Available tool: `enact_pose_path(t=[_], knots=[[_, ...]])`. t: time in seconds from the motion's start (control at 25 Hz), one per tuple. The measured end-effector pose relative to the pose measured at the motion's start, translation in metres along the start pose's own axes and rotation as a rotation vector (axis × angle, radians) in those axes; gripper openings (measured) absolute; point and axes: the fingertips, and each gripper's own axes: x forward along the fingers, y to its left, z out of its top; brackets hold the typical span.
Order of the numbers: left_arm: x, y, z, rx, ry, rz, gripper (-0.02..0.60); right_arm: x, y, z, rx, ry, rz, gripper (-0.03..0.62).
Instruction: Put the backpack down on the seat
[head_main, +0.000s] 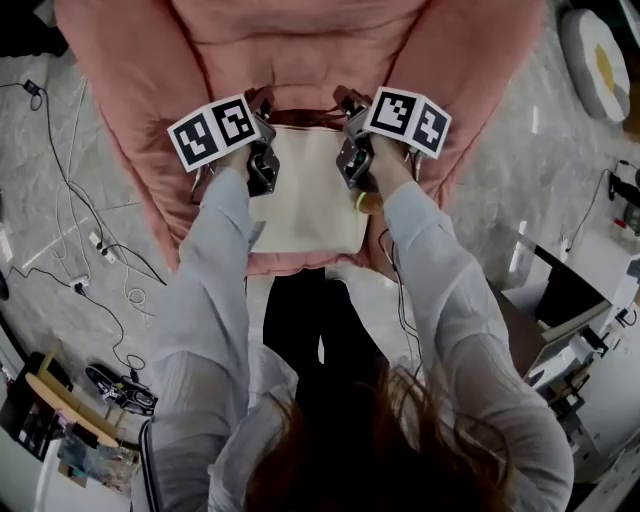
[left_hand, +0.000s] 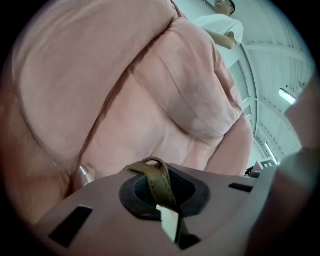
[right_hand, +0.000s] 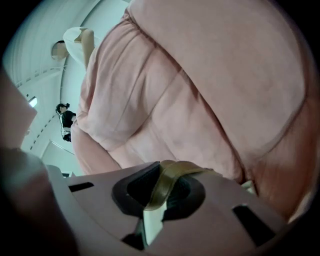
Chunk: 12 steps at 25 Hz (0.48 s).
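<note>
Against the seat (head_main: 130, 100), backpack (head_main: 305, 195) top corners unseen beneath left gripper (head_main: 263, 110), right gripper (head_main: 348, 105).

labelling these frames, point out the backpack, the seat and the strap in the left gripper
backpack (head_main: 305, 190), head view, middle of its cream panel
seat (head_main: 300, 45), head view, pink cushion above the backpack
strap (left_hand: 159, 184), left gripper view, brown loop pinched in the jaws

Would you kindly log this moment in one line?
left hand-held gripper: shut on left strap | right hand-held gripper: shut on right strap | backpack: over seat
</note>
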Motion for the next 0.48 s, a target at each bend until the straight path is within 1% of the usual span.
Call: enact_pose_path(t=[0.12,0.2,0.36,0.48], knots=[[-0.009,-0.003,-0.018,0.016,0.018,-0.003,0.015,-0.011,-0.003,-0.022,-0.009,0.041,0.014,0.023],[-0.018,-0.005,-0.033,0.013,0.027,-0.007,0.015,-0.022,-0.008,-0.035,0.005,0.048,0.017,0.026],[-0.042,-0.001,-0.065,-0.044,0.024,-0.01,0.015,-0.042,-0.01,-0.074,0.023,0.08,0.027,0.043],[-0.058,0.005,-0.086,-0.063,0.021,-0.004,0.018,-0.054,-0.016,-0.111,0.017,0.128,0.014,0.074]])
